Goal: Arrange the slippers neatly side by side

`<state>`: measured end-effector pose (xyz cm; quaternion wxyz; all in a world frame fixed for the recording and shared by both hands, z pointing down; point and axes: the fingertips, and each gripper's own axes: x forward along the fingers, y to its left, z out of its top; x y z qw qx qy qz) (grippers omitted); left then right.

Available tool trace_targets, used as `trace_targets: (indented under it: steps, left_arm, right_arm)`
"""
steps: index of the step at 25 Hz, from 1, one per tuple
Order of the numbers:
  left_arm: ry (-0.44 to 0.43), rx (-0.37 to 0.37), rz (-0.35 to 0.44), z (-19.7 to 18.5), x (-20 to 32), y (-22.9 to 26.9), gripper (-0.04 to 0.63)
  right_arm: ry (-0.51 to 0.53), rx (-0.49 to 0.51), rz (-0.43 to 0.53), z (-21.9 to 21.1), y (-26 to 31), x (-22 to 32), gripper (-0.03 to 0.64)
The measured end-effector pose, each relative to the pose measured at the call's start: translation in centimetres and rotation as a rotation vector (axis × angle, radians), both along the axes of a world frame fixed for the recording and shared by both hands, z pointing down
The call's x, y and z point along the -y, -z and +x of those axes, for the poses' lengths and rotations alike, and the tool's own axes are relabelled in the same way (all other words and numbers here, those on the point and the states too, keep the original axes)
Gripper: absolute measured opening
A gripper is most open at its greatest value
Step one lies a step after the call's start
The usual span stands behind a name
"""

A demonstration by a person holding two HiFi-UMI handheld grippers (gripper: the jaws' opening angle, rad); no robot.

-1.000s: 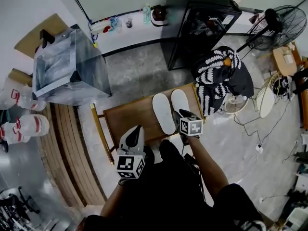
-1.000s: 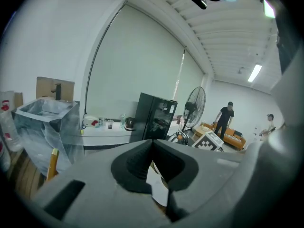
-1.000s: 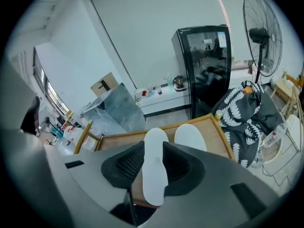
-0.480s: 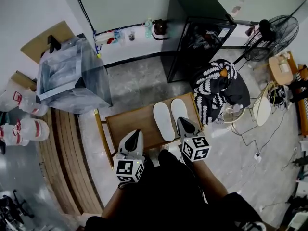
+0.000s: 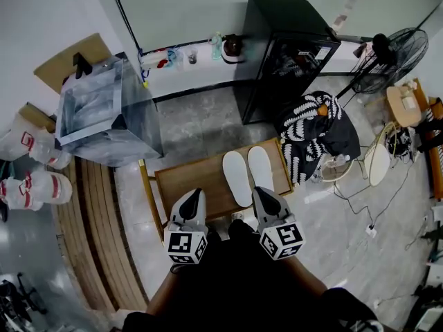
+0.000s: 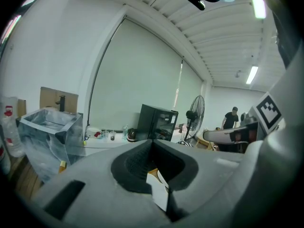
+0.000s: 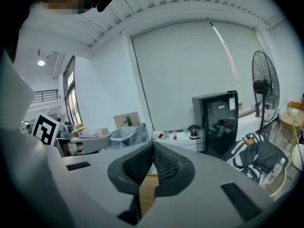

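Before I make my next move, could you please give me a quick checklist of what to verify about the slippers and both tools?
1. Slippers side by side: ok. The left-hand slipper and the right-hand slipper lie parallel on the table.
2. Heels level: cannot tell. The wide-angle head view distorts them.
3. Left tool empty: ok. Its jaws are together and grip nothing.
4. Right tool empty: ok. Its jaws are shut with nothing between them.
5. Tools clear of the slippers: ok. Neither touches one.
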<state>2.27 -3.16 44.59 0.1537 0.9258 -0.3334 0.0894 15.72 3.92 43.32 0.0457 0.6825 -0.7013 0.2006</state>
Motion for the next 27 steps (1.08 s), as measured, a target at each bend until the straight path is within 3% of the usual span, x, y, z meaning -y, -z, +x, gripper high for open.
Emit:
trace_targets:
  steps: [27]
  left_arm:
    - [-0.018, 0.008, -0.007, 0.1, 0.2, -0.6, 0.017]
  right_arm:
    - [0.025, 0.023, -0.036, -0.6, -1.7, 0.3, 0.011]
